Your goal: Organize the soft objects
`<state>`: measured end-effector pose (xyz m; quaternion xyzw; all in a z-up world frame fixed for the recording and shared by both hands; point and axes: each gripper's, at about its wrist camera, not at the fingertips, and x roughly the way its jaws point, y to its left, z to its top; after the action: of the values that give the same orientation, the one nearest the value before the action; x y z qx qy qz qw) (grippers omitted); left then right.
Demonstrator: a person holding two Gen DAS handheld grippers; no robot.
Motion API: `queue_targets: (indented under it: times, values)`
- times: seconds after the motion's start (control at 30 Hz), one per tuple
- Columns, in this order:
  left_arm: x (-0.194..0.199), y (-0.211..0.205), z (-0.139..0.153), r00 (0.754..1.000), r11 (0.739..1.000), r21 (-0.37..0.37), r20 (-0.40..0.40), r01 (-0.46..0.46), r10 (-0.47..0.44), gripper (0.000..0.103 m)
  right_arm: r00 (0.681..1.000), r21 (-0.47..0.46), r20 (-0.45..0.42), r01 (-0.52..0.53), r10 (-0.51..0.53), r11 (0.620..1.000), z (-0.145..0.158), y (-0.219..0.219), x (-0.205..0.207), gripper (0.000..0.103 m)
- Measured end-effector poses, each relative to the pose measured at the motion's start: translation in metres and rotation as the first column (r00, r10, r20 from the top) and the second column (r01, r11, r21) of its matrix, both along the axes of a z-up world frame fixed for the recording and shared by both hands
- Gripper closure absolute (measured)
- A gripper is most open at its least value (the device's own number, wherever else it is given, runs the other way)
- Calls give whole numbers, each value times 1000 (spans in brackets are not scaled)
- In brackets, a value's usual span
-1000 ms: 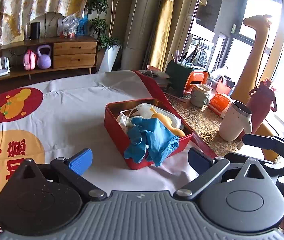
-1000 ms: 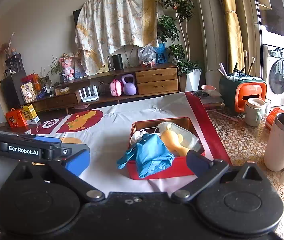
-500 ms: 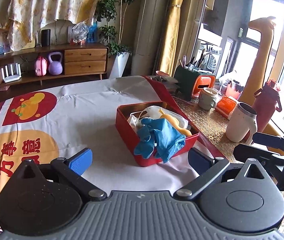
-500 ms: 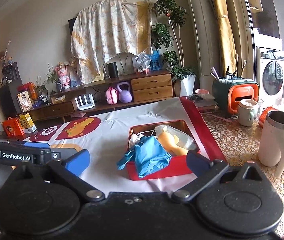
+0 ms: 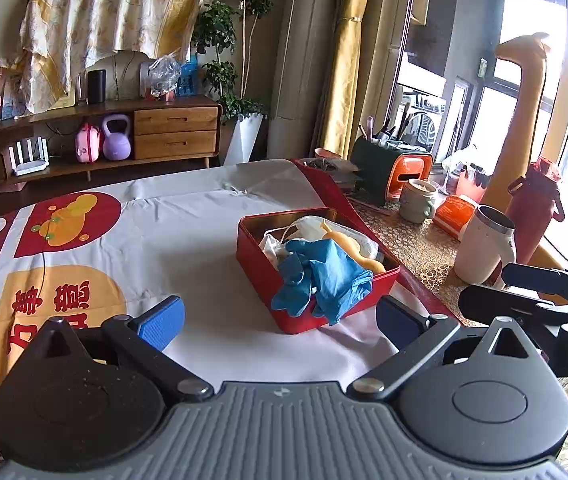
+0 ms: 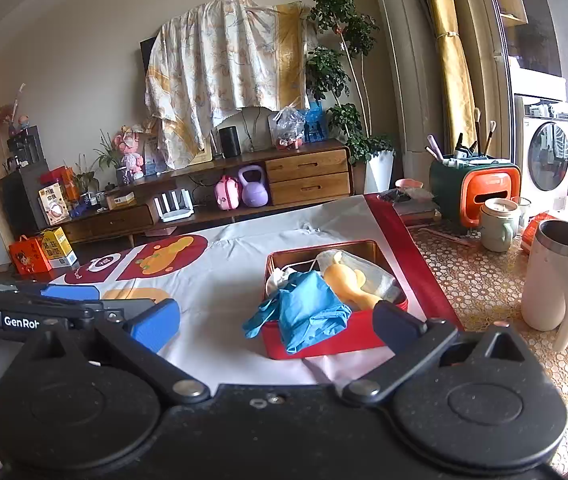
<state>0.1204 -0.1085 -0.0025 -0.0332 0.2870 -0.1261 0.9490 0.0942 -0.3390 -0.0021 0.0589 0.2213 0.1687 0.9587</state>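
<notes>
Both your left gripper (image 5: 280,322) and right gripper (image 6: 276,326) gape empty, short of the red metal tin (image 5: 268,276); next, tuck in its overhanging blue rubber gloves (image 5: 319,276).

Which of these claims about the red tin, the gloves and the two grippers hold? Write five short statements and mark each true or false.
1. The blue gloves hang over the front rim of the red tin. True.
2. The left gripper is shut on a glove. False: its jaws stand open and hold nothing.
3. A yellow soft toy lies inside the tin. True.
4. The tin sits on the patterned brown surface beside the white cup. False: it sits on the white and red cloth, and the cup stands apart to its right.
5. The right gripper is open and short of the tin. True.
</notes>
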Motion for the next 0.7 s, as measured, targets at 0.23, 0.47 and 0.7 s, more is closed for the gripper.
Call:
queue_targets:
  times: [0.23, 0.47, 0.7]
  values:
    - [-1, 1, 0, 1000, 1000, -9, -2, -2, 2, 0, 1000, 3, -2, 0, 0, 1000, 0, -1, 0, 0]
    - [-5, 1, 0, 1000, 1000, -13, 11, 1, -1, 0, 1000, 5, -4, -2, 2, 1000, 0, 0, -1, 0]
    - [-8, 2, 2, 1000, 999, -36, 26, 6, -5, 0, 1000, 4, -4, -1, 1, 1000, 0, 0, -1, 0]
